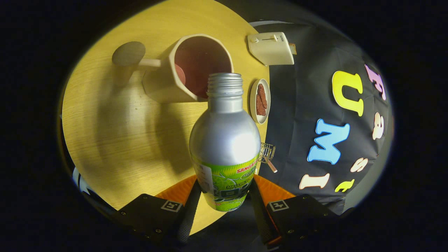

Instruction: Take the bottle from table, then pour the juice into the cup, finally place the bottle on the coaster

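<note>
The tongs point(224, 199) grasp the silver aluminium bottle point(225, 140), tipped with its open neck over the beige angular cup point(164, 84) on the wooden desk point(115, 133). Tilting too fast could send juice past the rim.

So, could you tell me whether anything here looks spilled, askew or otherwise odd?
Nothing looks spilled or damaged. The gripper is shut on the uncapped bottle, whose mouth sits at the cup rim. The table looks dry. A toaster hangs past the table's edge.
</note>
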A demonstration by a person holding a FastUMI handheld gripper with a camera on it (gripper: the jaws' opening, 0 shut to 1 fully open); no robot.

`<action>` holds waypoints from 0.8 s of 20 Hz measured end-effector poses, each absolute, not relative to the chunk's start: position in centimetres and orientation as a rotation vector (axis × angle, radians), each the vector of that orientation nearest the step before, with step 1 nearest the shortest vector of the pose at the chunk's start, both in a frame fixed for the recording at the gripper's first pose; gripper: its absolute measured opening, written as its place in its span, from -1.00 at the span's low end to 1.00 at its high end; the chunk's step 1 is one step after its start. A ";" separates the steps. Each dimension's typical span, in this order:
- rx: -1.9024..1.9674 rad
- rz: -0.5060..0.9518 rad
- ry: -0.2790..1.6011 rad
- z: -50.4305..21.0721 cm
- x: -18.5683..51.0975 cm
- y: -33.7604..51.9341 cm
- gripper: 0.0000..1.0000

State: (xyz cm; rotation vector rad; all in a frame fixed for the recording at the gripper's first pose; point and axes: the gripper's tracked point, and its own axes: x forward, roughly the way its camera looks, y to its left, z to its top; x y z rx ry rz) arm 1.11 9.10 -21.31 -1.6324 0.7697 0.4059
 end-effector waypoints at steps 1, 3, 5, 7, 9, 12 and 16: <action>-1.645 0.406 0.769 -21.2 1.2 9.1 0.49; -1.669 0.411 0.771 -21.1 1.3 9.0 0.49; -1.695 0.413 0.777 -20.9 1.4 8.6 0.49; -1.717 0.413 0.780 -20.7 1.5 8.4 0.49; -1.729 0.411 0.786 -20.6 1.5 8.1 0.49; -1.751 0.408 0.795 -20.3 1.6 8.0 0.49; -1.788 0.409 0.803 -20.1 1.7 7.9 0.49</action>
